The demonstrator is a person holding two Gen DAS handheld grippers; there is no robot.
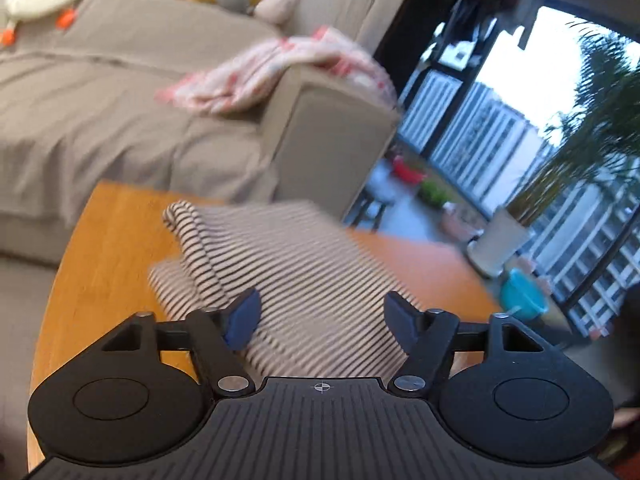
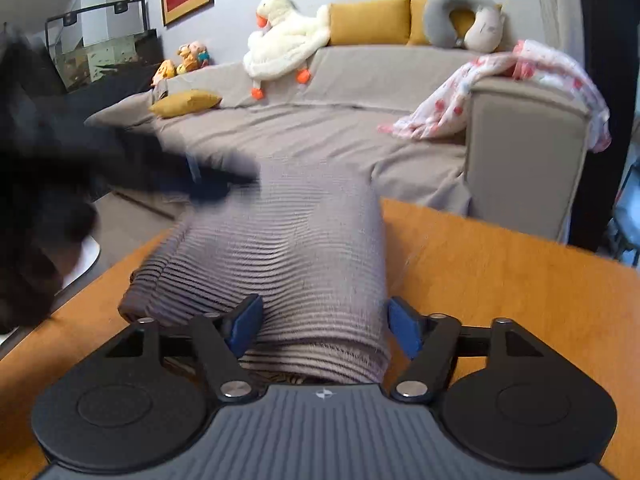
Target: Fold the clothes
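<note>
A folded garment with thin dark and pale stripes (image 1: 296, 264) lies on an orange wooden table (image 1: 112, 248). In the left wrist view my left gripper (image 1: 322, 320) is open, its blue-padded fingers (image 1: 244, 320) spread wide with the cloth's near end lying between them. The right wrist view shows the same striped garment (image 2: 296, 240) as a thick folded stack. My right gripper (image 2: 325, 324) is open and straddles its near end, with a finger (image 2: 404, 326) at the right edge of the cloth. Neither gripper pinches the fabric.
A blurred dark shape (image 2: 120, 176) reaches over the garment's far left end. Behind the table stands a grey sofa (image 2: 320, 128) with a pink-patterned blanket (image 2: 460, 92) over its armrest, a plush duck (image 2: 284, 36) and yellow cushions. Windows and a potted plant (image 1: 500, 240) are on the right.
</note>
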